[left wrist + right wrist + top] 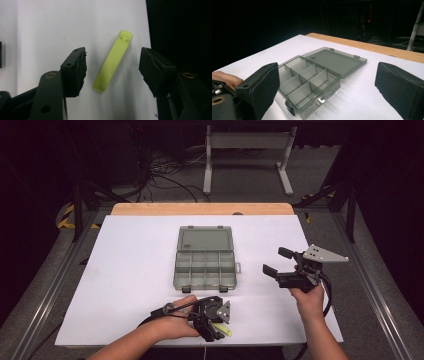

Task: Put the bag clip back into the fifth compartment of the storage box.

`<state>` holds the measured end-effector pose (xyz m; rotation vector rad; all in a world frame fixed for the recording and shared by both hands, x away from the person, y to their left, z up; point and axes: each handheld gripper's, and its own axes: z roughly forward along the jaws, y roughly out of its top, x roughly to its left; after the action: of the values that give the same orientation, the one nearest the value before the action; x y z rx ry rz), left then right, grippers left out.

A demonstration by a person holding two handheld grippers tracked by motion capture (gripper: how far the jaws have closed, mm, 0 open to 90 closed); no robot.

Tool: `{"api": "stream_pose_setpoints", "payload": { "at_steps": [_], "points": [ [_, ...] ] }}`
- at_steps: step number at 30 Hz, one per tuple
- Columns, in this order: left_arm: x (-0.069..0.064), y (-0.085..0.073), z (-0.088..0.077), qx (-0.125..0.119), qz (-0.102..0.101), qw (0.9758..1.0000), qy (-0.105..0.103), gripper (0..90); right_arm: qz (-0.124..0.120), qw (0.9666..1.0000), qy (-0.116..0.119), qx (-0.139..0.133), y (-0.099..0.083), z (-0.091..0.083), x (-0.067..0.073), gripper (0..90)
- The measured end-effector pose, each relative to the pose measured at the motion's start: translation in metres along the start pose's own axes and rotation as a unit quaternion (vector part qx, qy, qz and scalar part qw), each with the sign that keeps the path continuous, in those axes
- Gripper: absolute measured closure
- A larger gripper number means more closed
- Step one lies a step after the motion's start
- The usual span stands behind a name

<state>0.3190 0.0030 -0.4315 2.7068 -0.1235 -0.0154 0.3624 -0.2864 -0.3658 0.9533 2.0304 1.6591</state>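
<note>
Left tongs (212,327) point down at the near tabletop edge, jaws parted and gripping nothing. Right tongs (278,260) are held raised at the right, aimed left, jaws wide apart and empty

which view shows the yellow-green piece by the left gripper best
The left gripper view: the yellow-green piece lies whole on the white table, between the left gripper's open jaws and untouched by them. In the high view a small end of it pokes out beside that gripper. The right gripper view looks toward the open compartment box.
</note>
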Motion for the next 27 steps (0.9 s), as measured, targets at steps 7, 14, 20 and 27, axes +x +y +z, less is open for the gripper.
{"api": "stream_pose_setpoints", "payload": {
  "at_steps": [7,14,20,27],
  "points": [
    [0.0009,0.0004,0.003,0.002,0.001,1.0,-0.006,50.6,-0.001,1.0,0.002,0.003,-0.0006,0.0014,0.0,6.6],
    [0.0019,0.0002,0.0015,0.004,0.004,1.0,-0.006,61.5,0.0,1.0,0.002,0.005,-0.0014,0.0022,-0.0007,6.6],
    [0.0022,0.0006,0.0005,0.009,0.005,0.9999,-0.009,76.7,0.0,1.0,0.002,0.007,-0.002,0.003,-0.0006,6.6],
    [-0.0001,0.0024,-0.003,0.004,0.003,0.9999,-0.009,77.6,0.002,1.0,0.0,0.006,-0.0022,0.0029,-0.0014,6.8]
  ]
}}
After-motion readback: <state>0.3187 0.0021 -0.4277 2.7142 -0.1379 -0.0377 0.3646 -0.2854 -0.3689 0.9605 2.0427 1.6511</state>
